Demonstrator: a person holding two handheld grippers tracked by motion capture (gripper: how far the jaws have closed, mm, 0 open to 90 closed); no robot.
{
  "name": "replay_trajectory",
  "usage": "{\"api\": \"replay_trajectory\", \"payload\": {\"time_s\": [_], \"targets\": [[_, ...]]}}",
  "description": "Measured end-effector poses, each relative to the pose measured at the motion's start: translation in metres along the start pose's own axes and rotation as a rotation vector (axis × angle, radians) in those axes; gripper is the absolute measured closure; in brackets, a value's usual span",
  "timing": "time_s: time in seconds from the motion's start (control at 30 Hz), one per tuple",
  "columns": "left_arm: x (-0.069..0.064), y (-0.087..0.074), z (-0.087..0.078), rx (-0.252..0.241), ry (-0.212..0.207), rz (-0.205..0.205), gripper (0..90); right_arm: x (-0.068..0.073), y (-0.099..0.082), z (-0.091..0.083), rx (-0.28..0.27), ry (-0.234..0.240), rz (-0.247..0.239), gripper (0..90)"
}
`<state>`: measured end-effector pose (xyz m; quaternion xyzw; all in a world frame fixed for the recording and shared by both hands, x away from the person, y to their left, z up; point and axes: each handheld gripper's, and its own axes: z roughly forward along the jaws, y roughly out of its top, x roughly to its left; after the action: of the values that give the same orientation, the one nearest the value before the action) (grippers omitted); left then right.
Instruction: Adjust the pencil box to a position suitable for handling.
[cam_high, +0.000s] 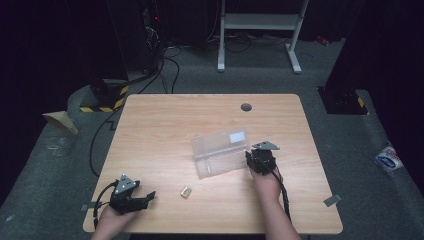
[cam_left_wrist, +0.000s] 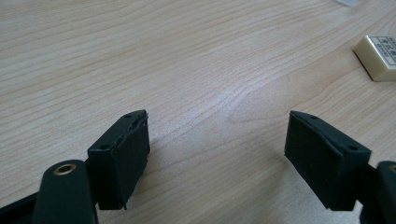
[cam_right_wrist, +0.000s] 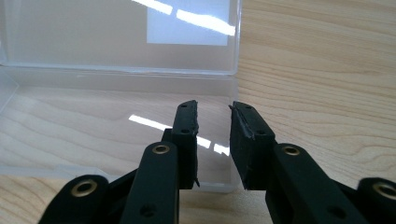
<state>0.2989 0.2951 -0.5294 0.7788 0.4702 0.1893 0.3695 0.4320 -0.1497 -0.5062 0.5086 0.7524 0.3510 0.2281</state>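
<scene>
My right gripper (cam_right_wrist: 214, 140) pinches the right end wall of the clear plastic box (cam_high: 220, 154) lying open with nothing inside near the middle of the bench (cam_high: 165, 120), while my left gripper (cam_left_wrist: 217, 158), jaws spread, rests by the near left corner, beside a small cream block (cam_high: 186, 192).
</scene>
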Motion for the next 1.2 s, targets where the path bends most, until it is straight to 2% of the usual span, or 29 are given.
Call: {"api": "replay_trajectory", "payload": {"time_s": [0.13,0.23,0.37,0.53,0.7,0.8,0.87,1.07,1.2], "targets": [[0.0,0.0,0.0,0.0,-0.001,-0.003,22.4,-0.001,0.001,0.001,-0.01,-0.026,-0.009,71.4],[0.0,0.0,0.0,0.0,-0.002,-0.003,22.4,-0.007,0.002,0.0,-0.019,-0.038,0.006,71.0],[0.001,0.0,0.0,0.0,-0.005,-0.006,22.4,-0.015,0.006,0.003,-0.001,-0.046,0.006,71.0],[0.001,0.0,0.0,-0.002,-0.004,-0.001,22.4,-0.018,0.004,0.012,0.041,-0.023,0.012,76.0],[0.001,0.0,0.0,-0.002,-0.004,-0.001,22.4,-0.012,-0.002,0.012,0.058,-0.016,-0.004,83.8],[0.001,0.0,0.0,-0.002,-0.005,-0.006,22.4,-0.009,-0.006,0.005,0.066,-0.011,0.016,83.8],[0.0,0.0,0.0,-0.001,-0.004,-0.004,22.4,-0.005,-0.012,-0.001,0.074,-0.01,-0.007,82.7],[0.0,0.0,0.0,0.001,-0.001,0.002,22.4,0.004,-0.025,-0.014,0.065,0.001,-0.022,82.7],[0.0,0.0,0.0,0.002,0.001,0.004,22.4,0.012,-0.033,-0.023,0.063,0.007,0.007,79.9]]}}
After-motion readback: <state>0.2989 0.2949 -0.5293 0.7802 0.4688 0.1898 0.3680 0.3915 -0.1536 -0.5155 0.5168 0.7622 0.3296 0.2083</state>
